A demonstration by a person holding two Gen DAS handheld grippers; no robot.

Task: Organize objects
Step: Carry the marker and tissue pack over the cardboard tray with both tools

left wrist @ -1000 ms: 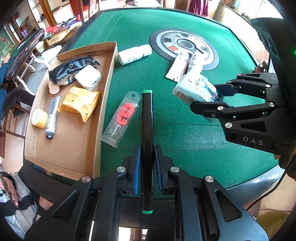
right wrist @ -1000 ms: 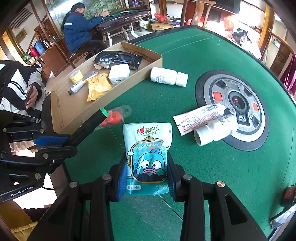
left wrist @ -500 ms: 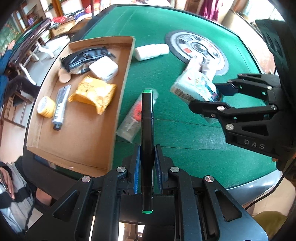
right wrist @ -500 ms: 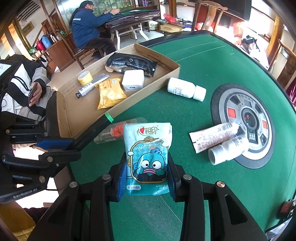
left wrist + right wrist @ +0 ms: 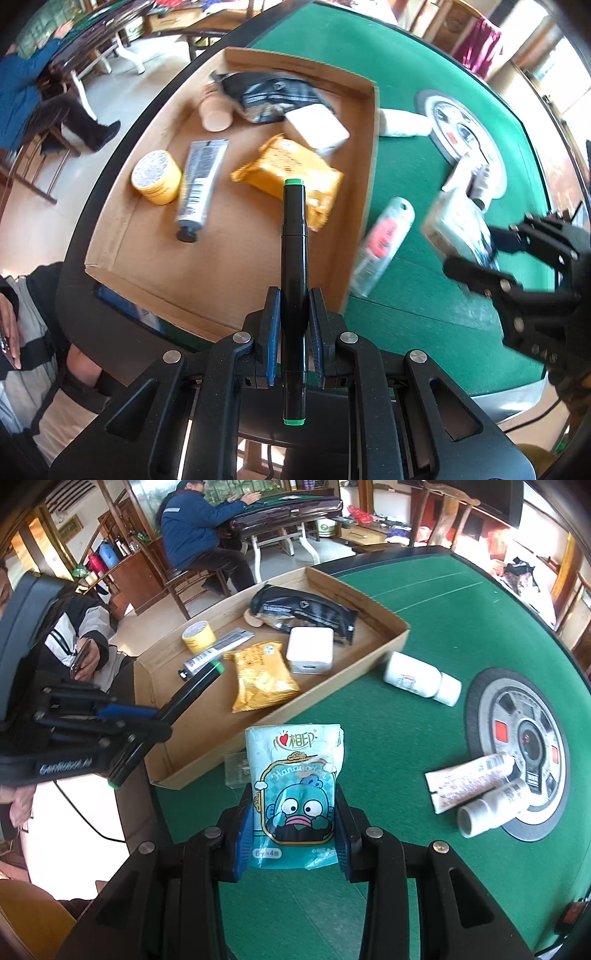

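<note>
My left gripper [image 5: 293, 302] is shut on a black marker with green ends [image 5: 293, 236]. It hangs over the near part of the cardboard tray [image 5: 229, 280], with the tip above a yellow snack packet [image 5: 291, 173]. The right wrist view shows this left gripper [image 5: 122, 720] and its marker [image 5: 192, 690] from the side. My right gripper [image 5: 293, 812] is shut on a pale tissue pack with a blue cartoon fish [image 5: 295, 775], held over the green felt just outside the tray's near wall [image 5: 207, 771]. The left wrist view shows it blurred, the right gripper [image 5: 491, 258] with its tissue pack [image 5: 458, 225].
The tray holds a grey tube [image 5: 197, 184], a yellow tape roll [image 5: 155, 177], a white block [image 5: 317, 127] and a black packet [image 5: 269, 92]. On the felt lie a clear pack with red contents [image 5: 380, 243], a white bottle [image 5: 417, 677], a tube [image 5: 469, 781] and a small bottle [image 5: 491, 808]. A seated person [image 5: 74, 635] is beside the tray.
My left gripper has carried the marker leftwards from over the felt to over the tray. The right gripper has followed towards the tray with the tissue pack. Both grips are unchanged.
</note>
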